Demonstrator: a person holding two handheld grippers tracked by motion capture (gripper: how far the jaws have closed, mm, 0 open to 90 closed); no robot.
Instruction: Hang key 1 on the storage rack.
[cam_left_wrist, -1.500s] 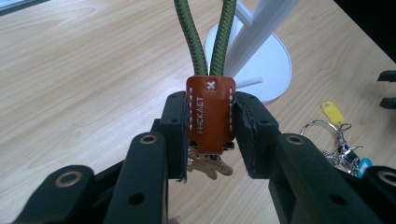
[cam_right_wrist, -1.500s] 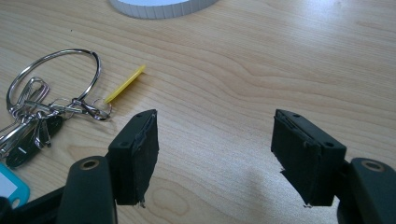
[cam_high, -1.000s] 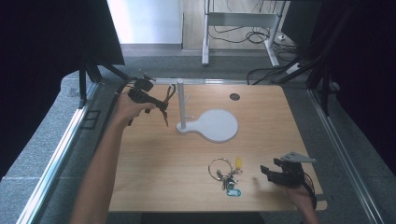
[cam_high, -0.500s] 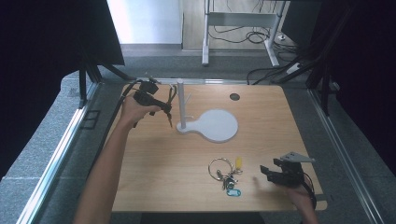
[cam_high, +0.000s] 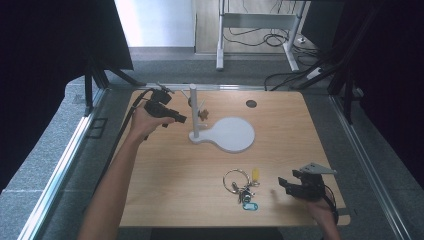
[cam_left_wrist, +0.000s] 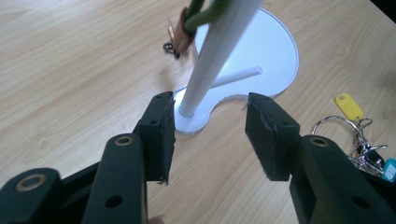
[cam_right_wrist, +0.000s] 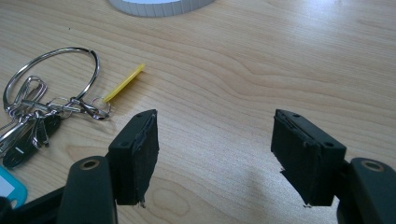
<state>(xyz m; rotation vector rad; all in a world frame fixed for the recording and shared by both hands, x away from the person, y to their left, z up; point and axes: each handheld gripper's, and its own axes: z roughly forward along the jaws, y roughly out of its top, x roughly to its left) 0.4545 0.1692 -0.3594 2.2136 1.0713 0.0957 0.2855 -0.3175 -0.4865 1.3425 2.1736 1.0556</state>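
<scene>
A white stand (cam_high: 230, 134) with an upright post (cam_high: 194, 110) sits mid-table; a small brown fob (cam_high: 203, 114) hangs from its peg. In the left gripper view the post (cam_left_wrist: 219, 51) rises just beyond the jaws, and the fob (cam_left_wrist: 179, 37) dangles on a green loop. My left gripper (cam_high: 176, 118) is open, left of the post. A bunch of keys (cam_high: 242, 186) on a large ring with a yellow tag (cam_high: 255, 174) and a teal tag lies near the front edge. My right gripper (cam_high: 286, 184) stands open just right of the keys (cam_right_wrist: 42, 112), nothing between its jaws.
A dark round hole (cam_high: 251, 104) marks the table's far right. The wooden table (cam_high: 165, 170) ends close behind my right gripper. Metal rails run along both sides; cables and a desk frame lie on the floor beyond.
My left gripper has moved right, from the table's far left corner toward the post. The right gripper has stayed put.
</scene>
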